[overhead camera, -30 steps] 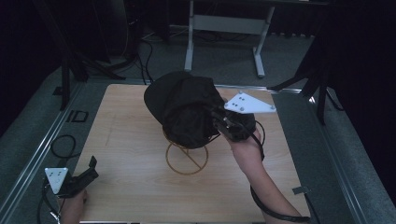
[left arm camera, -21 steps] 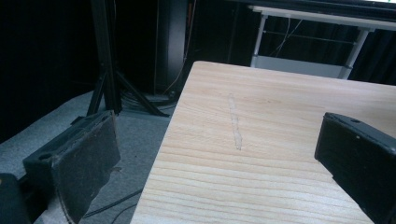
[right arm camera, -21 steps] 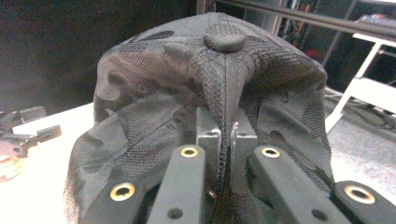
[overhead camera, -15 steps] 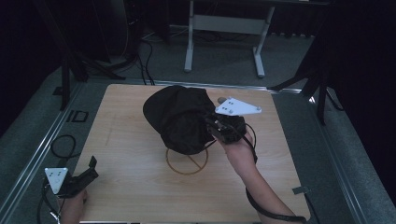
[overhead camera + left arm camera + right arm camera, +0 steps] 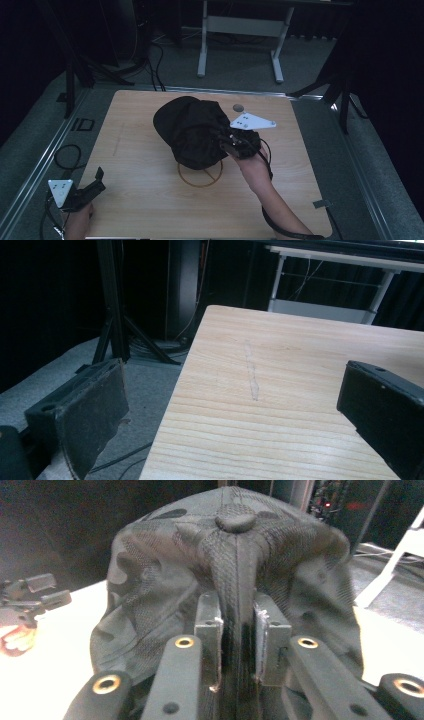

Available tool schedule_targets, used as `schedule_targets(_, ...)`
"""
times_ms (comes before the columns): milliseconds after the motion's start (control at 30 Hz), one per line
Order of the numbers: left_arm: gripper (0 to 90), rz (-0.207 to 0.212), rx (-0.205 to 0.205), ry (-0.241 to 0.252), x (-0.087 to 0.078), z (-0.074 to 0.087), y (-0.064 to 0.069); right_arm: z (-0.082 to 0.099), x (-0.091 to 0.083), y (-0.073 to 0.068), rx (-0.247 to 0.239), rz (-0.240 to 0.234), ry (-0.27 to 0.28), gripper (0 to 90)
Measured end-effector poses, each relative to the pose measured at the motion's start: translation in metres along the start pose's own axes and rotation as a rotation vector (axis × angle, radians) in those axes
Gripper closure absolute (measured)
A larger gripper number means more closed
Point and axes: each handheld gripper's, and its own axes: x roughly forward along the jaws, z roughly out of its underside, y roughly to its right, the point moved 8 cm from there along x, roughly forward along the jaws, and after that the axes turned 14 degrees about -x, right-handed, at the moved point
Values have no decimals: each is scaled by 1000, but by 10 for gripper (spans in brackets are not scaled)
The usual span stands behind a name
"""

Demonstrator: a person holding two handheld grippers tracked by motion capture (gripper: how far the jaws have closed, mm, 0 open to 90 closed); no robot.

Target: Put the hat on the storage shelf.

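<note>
Right gripper (image 5: 237,630) pinching a fold of a black mesh-textured cap (image 5: 192,131), jaws just easing apart, cap sitting over a thin wire ring (image 5: 200,175) on the pale wood-grain table (image 5: 135,200), left gripper (image 5: 235,405) resting spread wide at the table's near left corner.

Each black hand-held gripper (image 5: 227,140) carries a grey three-cornered plate and trailing cable.

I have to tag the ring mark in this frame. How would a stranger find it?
Start at the wooden table. Near its middle a black cap hangs in the right claw. Under it is a thin circle with crossing lines, the only round outline on the bare wood.
</note>
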Motion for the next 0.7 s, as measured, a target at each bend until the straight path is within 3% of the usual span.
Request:
schedule_targets(33, 5, 0, 0, 0, 0, 0, 0, 1, 1, -2, 7, -20, 3, 680)
schedule_targets(167, 5, -1, 2, 0, 0, 0, 0, 5, 5, -2, 8, -13, -10, 607)
schedule_targets(533, 5, 0, 0, -1, 0, 0, 0, 6, 5, 0, 17, -11, -14, 585)
schedule_targets(700, 5, 1, -2, 0, 0, 0, 0, 2, 0, 4, 21, 0, 1, 505)
